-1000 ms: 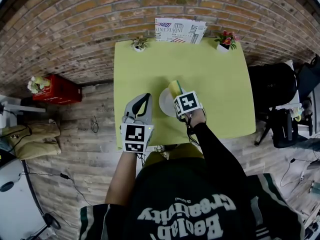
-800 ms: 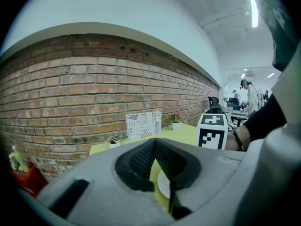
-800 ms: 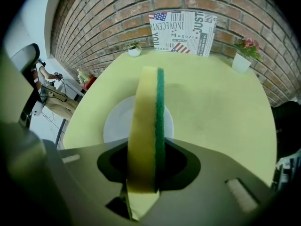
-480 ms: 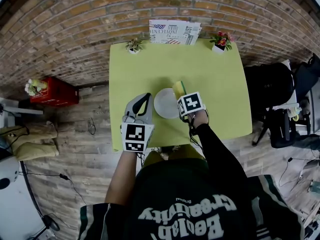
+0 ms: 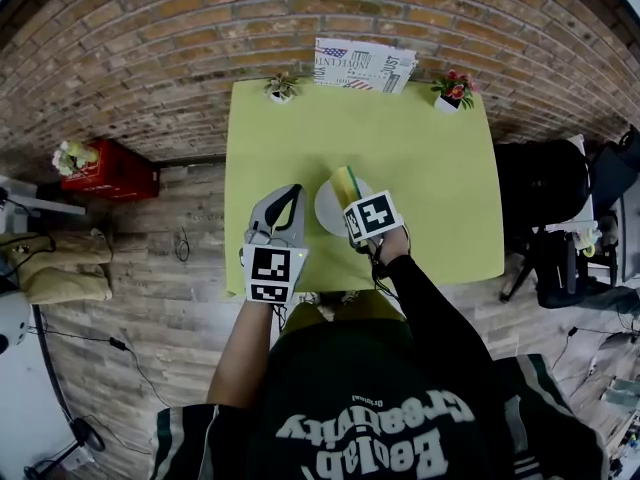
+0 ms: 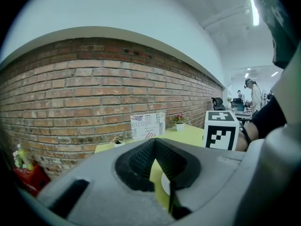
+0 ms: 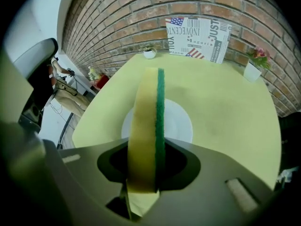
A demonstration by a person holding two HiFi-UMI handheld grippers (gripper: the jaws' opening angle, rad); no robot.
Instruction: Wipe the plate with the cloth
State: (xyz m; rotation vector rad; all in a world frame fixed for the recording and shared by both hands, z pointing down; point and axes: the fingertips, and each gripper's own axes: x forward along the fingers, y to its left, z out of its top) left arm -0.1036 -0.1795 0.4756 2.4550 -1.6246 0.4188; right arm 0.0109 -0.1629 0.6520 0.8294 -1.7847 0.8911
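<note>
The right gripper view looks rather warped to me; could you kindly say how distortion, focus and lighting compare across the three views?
Right gripper view: fisheye curves the brick wall and table; the sponge is soft at its near end, the plate crisper, light even. Left gripper view: black vignetted corners, bright glare from the ceiling lamp. Head view: strongly bowed bricks, no hard shadows.

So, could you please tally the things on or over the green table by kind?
Plate: 1
Sponge: 1
Potted plants: 2
Printed card: 1
Total: 5
</note>
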